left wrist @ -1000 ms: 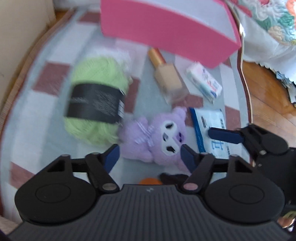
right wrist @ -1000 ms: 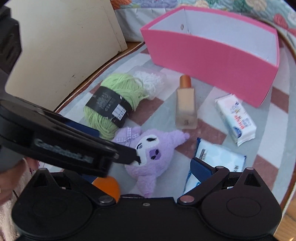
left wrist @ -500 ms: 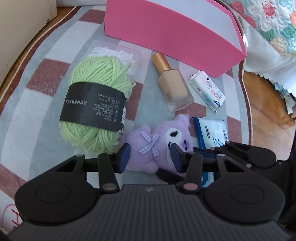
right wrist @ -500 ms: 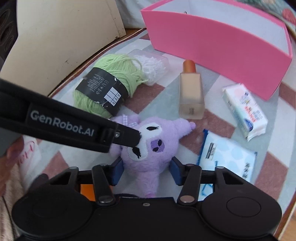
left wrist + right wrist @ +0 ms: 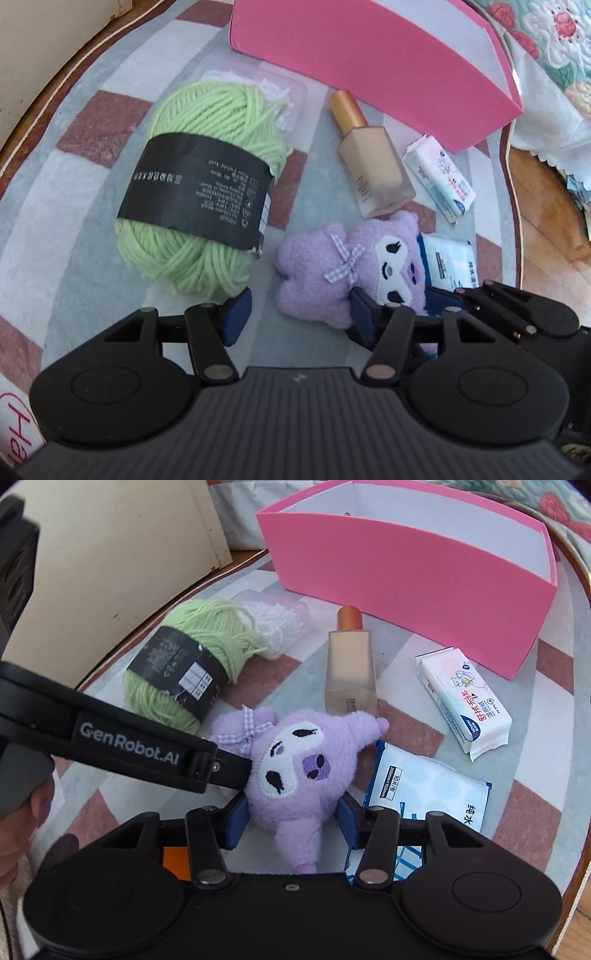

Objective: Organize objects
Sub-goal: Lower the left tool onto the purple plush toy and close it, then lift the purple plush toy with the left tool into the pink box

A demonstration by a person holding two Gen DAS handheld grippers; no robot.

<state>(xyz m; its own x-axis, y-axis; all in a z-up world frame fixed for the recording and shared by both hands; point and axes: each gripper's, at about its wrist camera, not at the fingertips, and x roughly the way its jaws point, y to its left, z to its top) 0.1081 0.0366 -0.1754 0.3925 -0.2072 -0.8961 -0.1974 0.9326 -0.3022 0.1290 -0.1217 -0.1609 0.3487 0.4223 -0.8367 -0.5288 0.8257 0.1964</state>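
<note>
A purple plush toy (image 5: 299, 771) lies on the checked rug; it also shows in the left wrist view (image 5: 351, 273). My right gripper (image 5: 291, 816) has its blue pads closed against both sides of the plush. My left gripper (image 5: 299, 314) is open, just left of the plush and near a green yarn ball (image 5: 203, 195). A foundation bottle (image 5: 373, 158), a tissue pack (image 5: 439, 179) and a blue wipes packet (image 5: 428, 790) lie beside it. An open pink box (image 5: 413, 568) stands behind them.
A clear tub of white string (image 5: 277, 616) sits behind the yarn. A cream cabinet (image 5: 110, 561) stands at the left. A quilted bed cover (image 5: 546, 74) and wooden floor (image 5: 546, 229) lie to the right. An orange object (image 5: 175, 862) lies under my right gripper.
My right gripper moved forward and closed its pads on the plush. My left gripper shifted left and opened wider, away from the plush.
</note>
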